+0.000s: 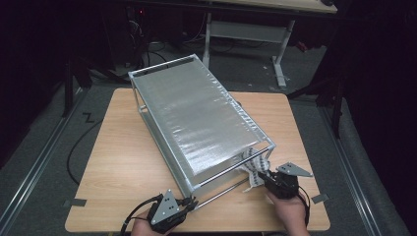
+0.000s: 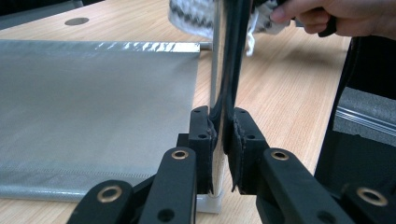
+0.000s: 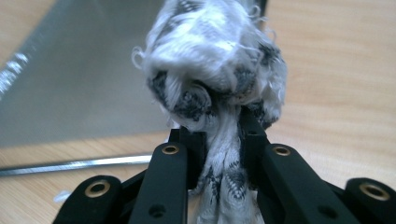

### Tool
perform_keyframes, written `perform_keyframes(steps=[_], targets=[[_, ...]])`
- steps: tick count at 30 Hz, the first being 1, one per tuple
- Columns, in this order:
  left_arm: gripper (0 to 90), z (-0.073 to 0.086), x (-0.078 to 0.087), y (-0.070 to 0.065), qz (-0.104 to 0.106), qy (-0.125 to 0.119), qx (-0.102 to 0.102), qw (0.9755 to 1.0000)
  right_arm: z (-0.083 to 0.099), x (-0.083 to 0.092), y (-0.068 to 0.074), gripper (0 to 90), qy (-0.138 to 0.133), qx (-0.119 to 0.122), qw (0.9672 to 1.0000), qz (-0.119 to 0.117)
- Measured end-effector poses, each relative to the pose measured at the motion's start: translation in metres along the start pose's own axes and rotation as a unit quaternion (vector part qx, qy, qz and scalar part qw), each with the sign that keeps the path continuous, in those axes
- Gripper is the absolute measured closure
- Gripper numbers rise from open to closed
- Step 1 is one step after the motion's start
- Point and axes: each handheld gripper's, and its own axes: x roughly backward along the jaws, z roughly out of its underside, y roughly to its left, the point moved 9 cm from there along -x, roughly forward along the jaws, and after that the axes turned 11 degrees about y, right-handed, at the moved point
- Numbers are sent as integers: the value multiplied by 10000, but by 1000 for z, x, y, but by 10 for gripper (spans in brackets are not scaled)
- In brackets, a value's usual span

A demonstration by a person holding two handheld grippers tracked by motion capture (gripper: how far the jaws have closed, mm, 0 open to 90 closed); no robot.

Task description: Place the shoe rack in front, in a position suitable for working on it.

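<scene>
- On the wooden table (image 1: 123, 162), a metal-framed rack (image 1: 196, 115) w/ silver fabric shelves stands at an angle, its near end toward the person.
- L gripper (image 1: 189, 202), at the near-left corner of the rack: jaws clamped on a vertical corner post (image 2: 215, 70) of the frame, pads pressing it from both sides.
- R gripper (image 1: 263, 177), at the near-right corner: jaws closed on a bunched black-and-white cloth (image 3: 215, 60), fabric squeezed between the pads.
- Cloth sits at the rack's near-right corner, against the frame rods; can't tell if it hangs on a rod or just touches.
- Both hands come in from the table's near edge, well apart.
</scene>
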Motion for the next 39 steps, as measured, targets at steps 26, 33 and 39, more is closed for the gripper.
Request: perform_keyframes(steps=[26,33,39], targets=[[803,2,4,23,-121,172,-61,9998,42,32,-27,773,290,-255,9985,383],[803,1,3,27,-135,198,-27,9997,43,59,-49,773,-102,-551,9959,712],[804,8,11,33,-276,171,158,9993,30,51,-46,770,-178,-390,9958,811]])
